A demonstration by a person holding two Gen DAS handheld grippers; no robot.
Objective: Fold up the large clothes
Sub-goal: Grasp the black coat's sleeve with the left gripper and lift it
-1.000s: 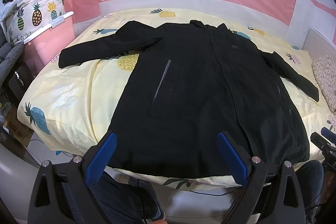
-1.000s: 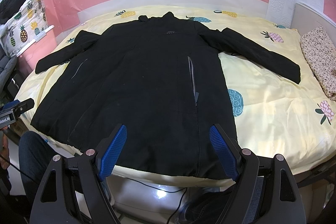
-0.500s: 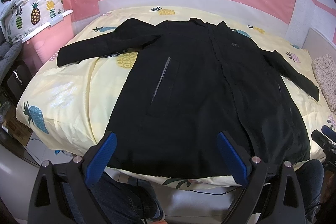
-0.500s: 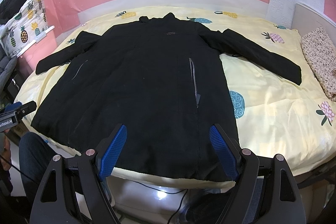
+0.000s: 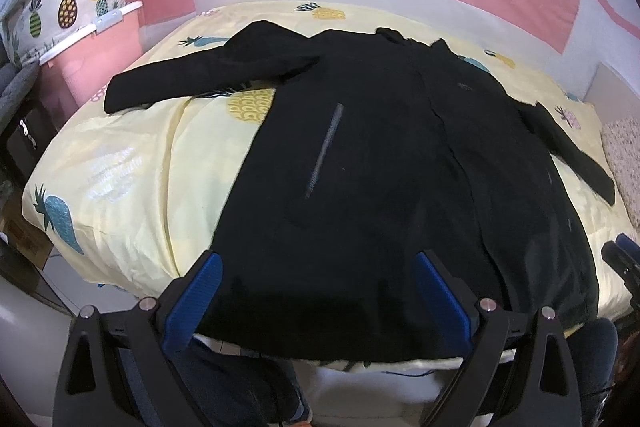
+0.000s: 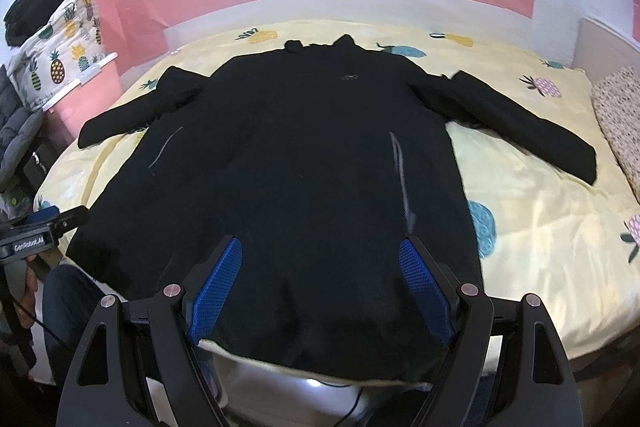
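Yellow bedding printed with pineapples covers the bed [image 6: 532, 219], and a pink band runs along the wall behind it. Nearest the lens, the right tongs [image 6: 320, 279] stand spread wide with nothing between their blue, dimpled pads [image 6: 424, 287], poised over the coat's hem. The left tongs [image 5: 316, 291] gape likewise, empty, above the hem at 6 o'clock. In the right view the left device shows at 9 o'clock, its black housing lettered "GenRobot.AI". A long black coat [image 6: 296, 163] of matte cloth lies flat, front up, on the bed, hem near, collar at 12 o'clock, sleeves splayed toward 10 and 2 o'clock. Grey slanted pocket zips show, and a small unreadable chest logo.
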